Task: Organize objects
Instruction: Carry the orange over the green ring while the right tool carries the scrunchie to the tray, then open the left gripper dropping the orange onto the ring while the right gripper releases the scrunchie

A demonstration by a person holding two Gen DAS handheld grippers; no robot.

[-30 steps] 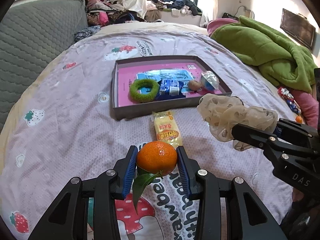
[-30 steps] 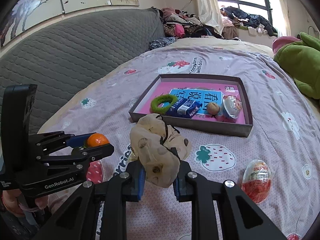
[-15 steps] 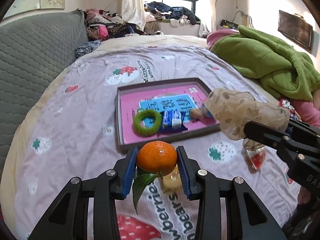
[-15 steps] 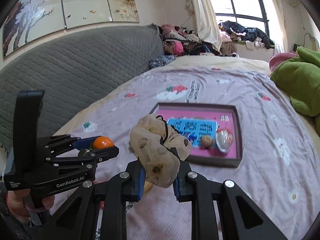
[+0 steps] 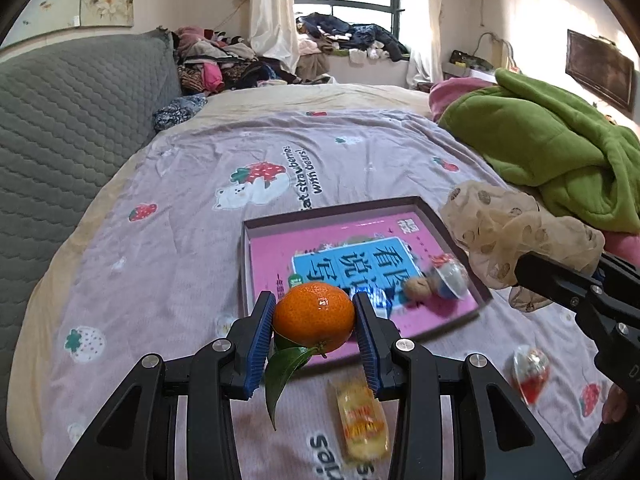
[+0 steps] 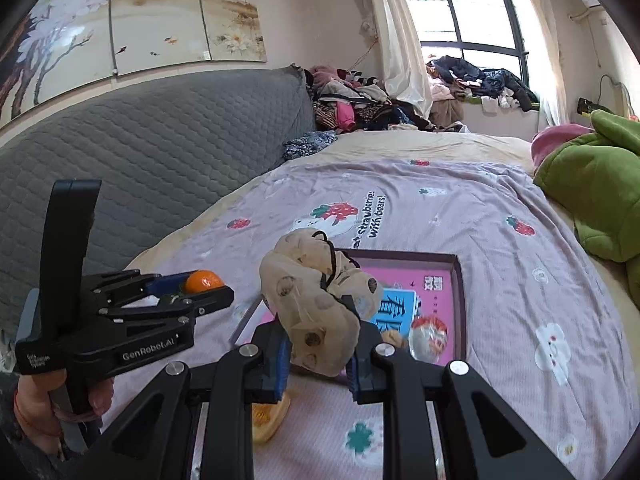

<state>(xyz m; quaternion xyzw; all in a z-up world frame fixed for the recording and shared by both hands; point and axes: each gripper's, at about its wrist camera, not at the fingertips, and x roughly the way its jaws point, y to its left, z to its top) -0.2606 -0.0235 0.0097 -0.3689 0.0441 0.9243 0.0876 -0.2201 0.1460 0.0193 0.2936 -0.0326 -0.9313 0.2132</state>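
My left gripper is shut on a small orange with a green leaf, held above the bedspread in front of the tray. My right gripper is shut on a beige spotted scrunchie, held up at the tray's near right side. The shallow tray lies on the bed with a pink and blue book, a walnut and a clear toy egg inside. In the right wrist view the left gripper and the orange show at the left, held by a hand.
A yellow snack packet lies on the bedspread below the orange. A red and clear toy egg rests right of it. A green blanket is heaped at the right, a grey headboard at the left, clothes behind.
Both grippers have risen and moved toward the tray, each keeping its hold. The tray now sits closer and lower in both views, and the yellow packet has slid under the left gripper.
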